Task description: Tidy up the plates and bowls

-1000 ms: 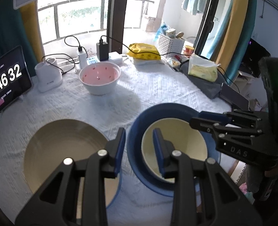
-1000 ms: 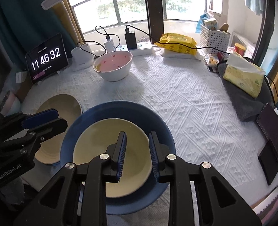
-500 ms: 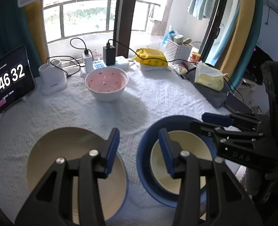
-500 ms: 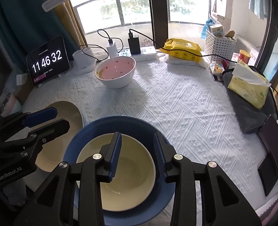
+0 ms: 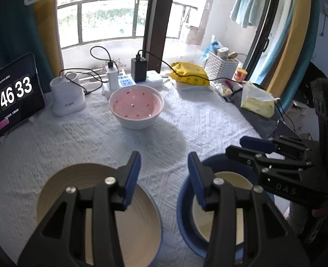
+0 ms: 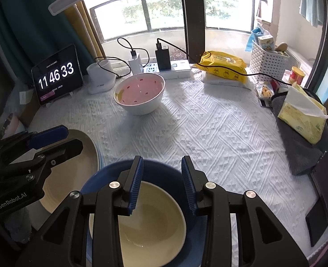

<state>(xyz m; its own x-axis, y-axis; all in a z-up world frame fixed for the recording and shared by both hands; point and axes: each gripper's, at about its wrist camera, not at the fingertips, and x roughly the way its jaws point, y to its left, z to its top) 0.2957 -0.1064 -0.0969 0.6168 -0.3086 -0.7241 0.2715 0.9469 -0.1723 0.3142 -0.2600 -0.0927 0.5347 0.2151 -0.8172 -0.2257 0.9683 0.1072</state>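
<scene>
The left hand-held gripper [image 5: 164,166] hangs over the near edge of the counter [image 5: 208,129], its blue-padded jaws partly apart with nothing between them; they have just been opening. Under its left finger lies a wide tan plate [image 5: 61,195] with a thin blue rim, flat on the white cloth. The right hand-held gripper [image 6: 161,173] is likewise partly open and empty, its jaws also having just been opening. It hovers above a cream bowl [image 6: 155,227], glossy and pale yellow inside, which sits inside a dark blue plate [image 6: 110,173]. The blue plate lies just beside the tan plate, to its right. Farther back, near the middle of the counter and well apart from both, a white bowl [image 6: 139,95] with a pink, red-speckled inside stands upright. Behind it are a power strip [image 6: 177,69] with chargers, a tablet clock [image 6: 57,75] at the left, and a yellow packet [image 6: 224,65] at the right.
</scene>
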